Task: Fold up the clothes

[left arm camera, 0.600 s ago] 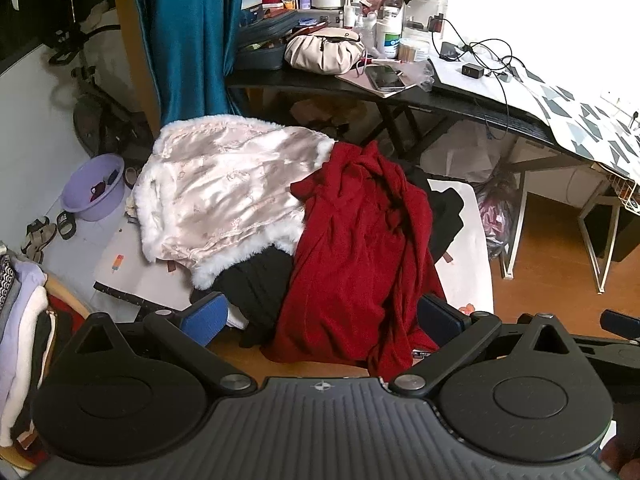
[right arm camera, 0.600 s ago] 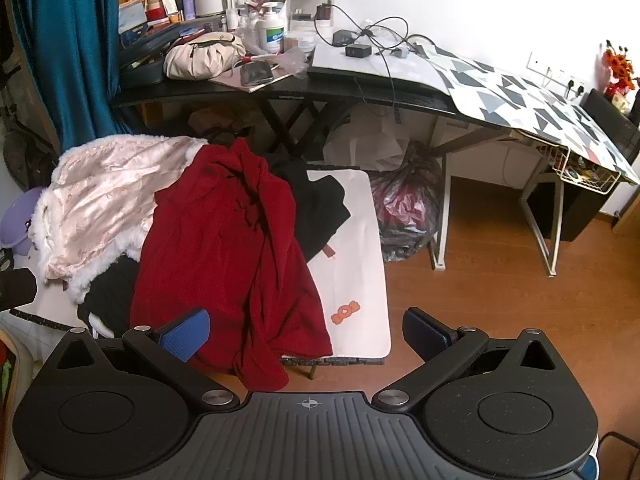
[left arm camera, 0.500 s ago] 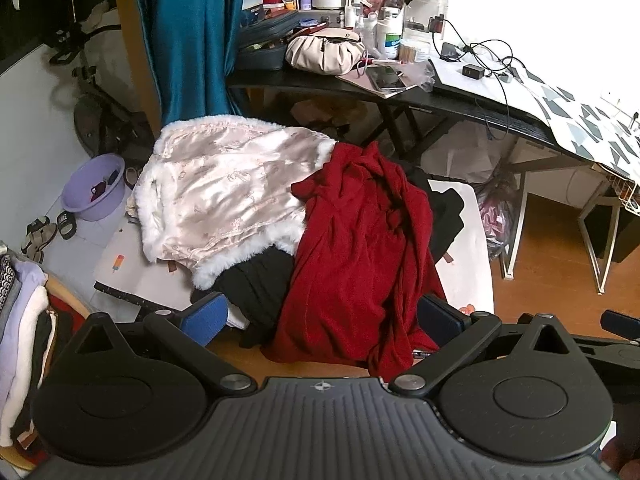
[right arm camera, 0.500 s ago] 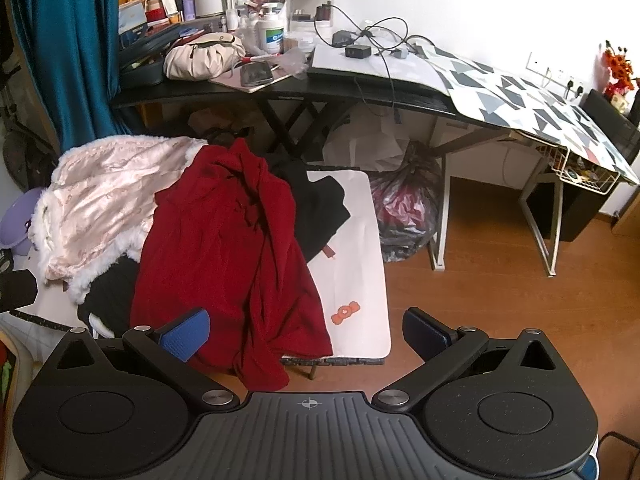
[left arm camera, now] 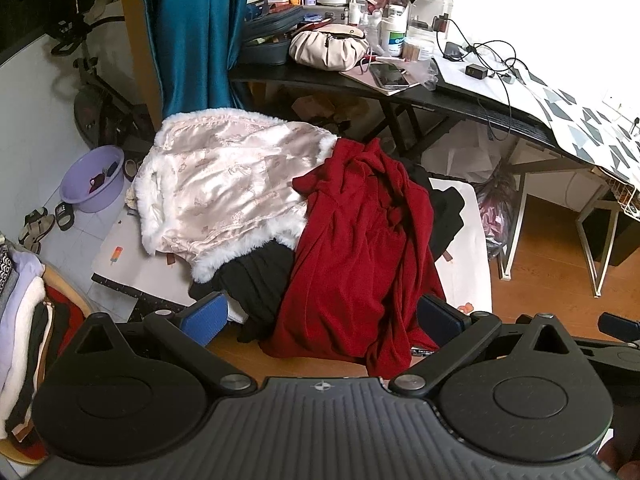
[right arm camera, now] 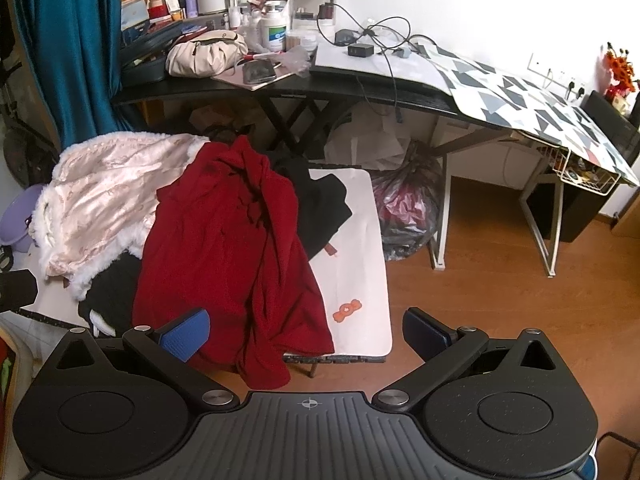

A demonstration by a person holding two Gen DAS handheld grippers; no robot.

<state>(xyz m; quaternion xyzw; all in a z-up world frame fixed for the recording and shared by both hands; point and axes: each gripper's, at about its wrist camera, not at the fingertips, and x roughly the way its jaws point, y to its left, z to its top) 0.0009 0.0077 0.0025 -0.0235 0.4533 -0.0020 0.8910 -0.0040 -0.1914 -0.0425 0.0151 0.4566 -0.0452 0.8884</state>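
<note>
A pile of clothes lies on a low white folding table [left arm camera: 472, 280] [right arm camera: 360, 280]. A red garment [left arm camera: 356, 248] [right arm camera: 232, 240] drapes over the front edge. A pale pink satin jacket with white fur trim [left arm camera: 224, 184] [right arm camera: 104, 200] lies to its left. Black garments [left arm camera: 256, 284] [right arm camera: 320, 208] lie under both. My left gripper [left arm camera: 322, 318] is open and empty, held above the near edge of the pile. My right gripper [right arm camera: 306, 330] is open and empty, above the table's front edge.
A cluttered black desk [left arm camera: 400, 92] [right arm camera: 320, 84] stands behind the table. A teal curtain [left arm camera: 192, 32] hangs at the back left. A purple basin [left arm camera: 92, 184] sits on the floor at left. Folded clothes [left arm camera: 20, 312] are stacked at near left. A plastic bag [right arm camera: 408, 208] sits under the desk.
</note>
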